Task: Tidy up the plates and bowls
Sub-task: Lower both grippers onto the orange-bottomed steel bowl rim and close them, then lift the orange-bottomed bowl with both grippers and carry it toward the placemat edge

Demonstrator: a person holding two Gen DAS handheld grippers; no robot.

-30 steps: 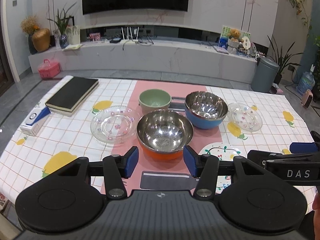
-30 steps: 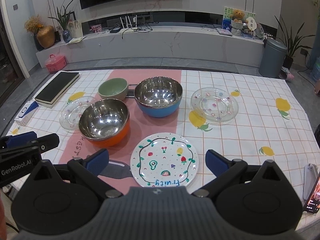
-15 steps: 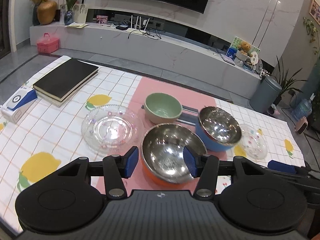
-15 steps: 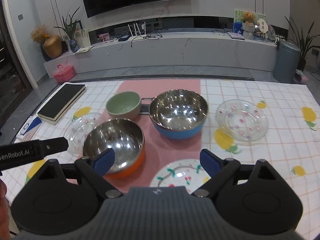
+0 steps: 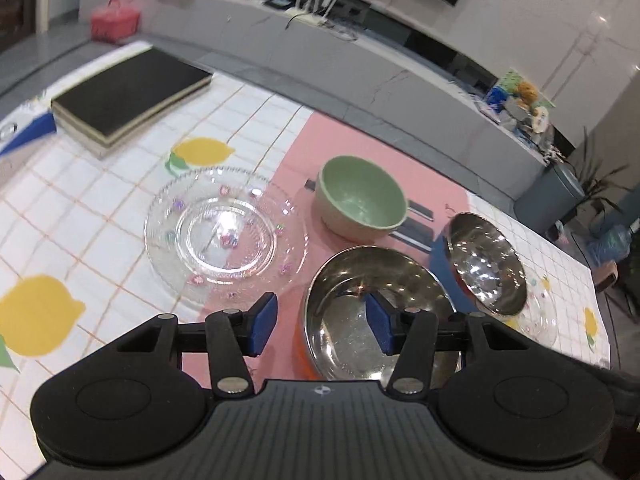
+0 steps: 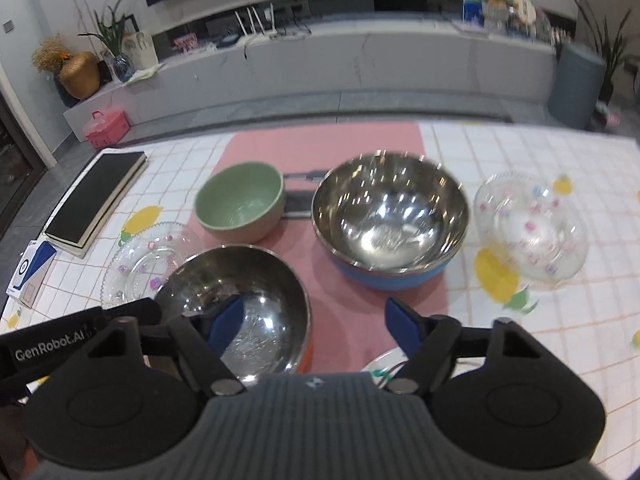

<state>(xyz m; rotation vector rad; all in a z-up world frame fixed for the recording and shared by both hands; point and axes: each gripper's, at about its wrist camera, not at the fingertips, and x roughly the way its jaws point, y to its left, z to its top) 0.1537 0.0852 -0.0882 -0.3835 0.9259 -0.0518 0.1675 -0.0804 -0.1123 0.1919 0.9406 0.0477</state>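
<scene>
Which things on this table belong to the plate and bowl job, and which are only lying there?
For the job: orange steel bowl, blue steel bowl, green bowl, left glass plate, right glass plate, fruit-painted plate.

Only lying there: black book, small blue-and-white box.

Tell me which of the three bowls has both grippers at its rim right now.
The orange-sided steel bowl, nearest the cameras. The blue-sided steel bowl and the green bowl sit farther back, clear of both grippers.
</scene>
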